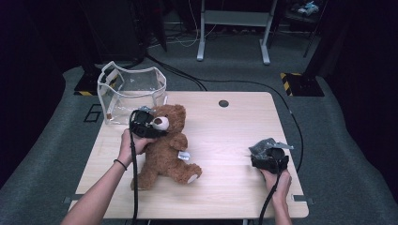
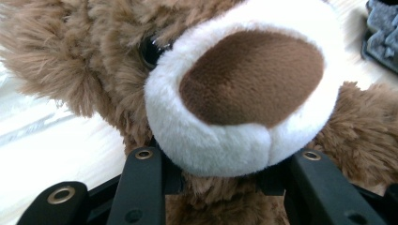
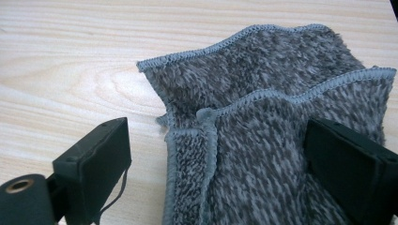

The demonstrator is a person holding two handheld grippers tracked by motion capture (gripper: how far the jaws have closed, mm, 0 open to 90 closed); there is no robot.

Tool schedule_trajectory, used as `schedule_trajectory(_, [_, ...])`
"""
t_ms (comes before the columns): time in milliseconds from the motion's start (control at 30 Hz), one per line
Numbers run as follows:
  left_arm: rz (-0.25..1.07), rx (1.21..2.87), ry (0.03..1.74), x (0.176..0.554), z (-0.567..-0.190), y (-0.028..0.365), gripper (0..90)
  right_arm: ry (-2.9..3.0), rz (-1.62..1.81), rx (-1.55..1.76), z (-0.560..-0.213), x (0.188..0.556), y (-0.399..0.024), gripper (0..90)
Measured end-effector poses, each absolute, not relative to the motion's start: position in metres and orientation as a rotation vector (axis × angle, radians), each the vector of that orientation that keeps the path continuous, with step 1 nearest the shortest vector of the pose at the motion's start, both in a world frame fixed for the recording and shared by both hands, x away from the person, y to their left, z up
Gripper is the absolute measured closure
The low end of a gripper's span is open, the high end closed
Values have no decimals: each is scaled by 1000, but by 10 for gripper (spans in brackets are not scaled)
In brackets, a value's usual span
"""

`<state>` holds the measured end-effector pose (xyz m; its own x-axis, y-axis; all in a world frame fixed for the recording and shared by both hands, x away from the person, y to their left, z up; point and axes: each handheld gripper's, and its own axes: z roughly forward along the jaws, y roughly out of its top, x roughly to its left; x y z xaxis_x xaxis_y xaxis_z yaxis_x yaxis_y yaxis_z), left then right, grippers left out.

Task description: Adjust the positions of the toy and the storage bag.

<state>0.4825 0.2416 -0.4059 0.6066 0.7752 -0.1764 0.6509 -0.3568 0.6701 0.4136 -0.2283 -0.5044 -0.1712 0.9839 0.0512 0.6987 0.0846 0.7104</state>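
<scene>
A brown teddy bear (image 1: 164, 152) lies on its back on the left half of the wooden table (image 1: 225, 131). My left gripper (image 1: 146, 127) is shut on the teddy bear at the neck. In the left gripper view its black jaws (image 2: 225, 161) squeeze the fur just under the white muzzle (image 2: 244, 84). At the right, a grey fluffy cloth (image 1: 264, 146) lies crumpled on the table. My right gripper (image 1: 266, 152) stands open around it. In the right gripper view (image 3: 218, 145) the cloth (image 3: 263, 93) lies between the jaws, with a gap at the left jaw.
A clear plastic bag with white trim (image 1: 131, 91) stands open at the table's back left corner, just behind the bear's head. A round cable hole (image 1: 223, 103) sits near the back edge. Cables trail from both grippers toward the front edge.
</scene>
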Motion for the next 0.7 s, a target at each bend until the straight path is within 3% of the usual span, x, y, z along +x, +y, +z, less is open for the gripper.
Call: schedule_trajectory(700, [117,2158,1211,471,-420,280,607,1904,835,1592,-514,410,-224,52])
